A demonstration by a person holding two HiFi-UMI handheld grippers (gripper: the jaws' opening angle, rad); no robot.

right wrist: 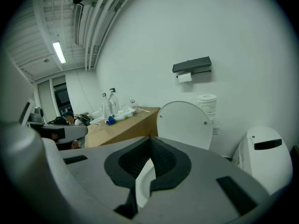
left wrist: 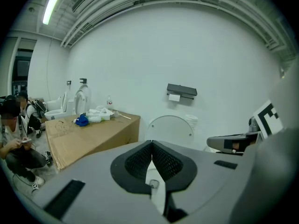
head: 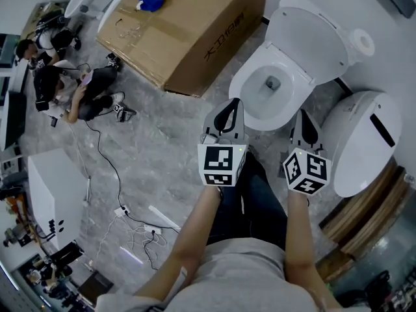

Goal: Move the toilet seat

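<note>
A white toilet stands in front of me, its bowl rim (head: 250, 86) facing up and its round lid (head: 305, 34) raised against the wall. The same lid shows upright in the left gripper view (left wrist: 170, 129) and the right gripper view (right wrist: 184, 122). My left gripper (head: 231, 104) hovers at the bowl's near left edge, apart from it, with its jaws shut and nothing between them (left wrist: 152, 157). To its right, my right gripper (head: 304, 117) hangs by the bowl's near right edge, also shut and empty (right wrist: 150, 149).
A big cardboard box (head: 188, 31) with a blue thing on top lies left of the toilet. A second white unit (head: 364, 142) stands at the right. A person (head: 78, 90) crouches at the far left, with cables (head: 123, 210) on the floor. A paper holder (right wrist: 191, 66) hangs on the wall.
</note>
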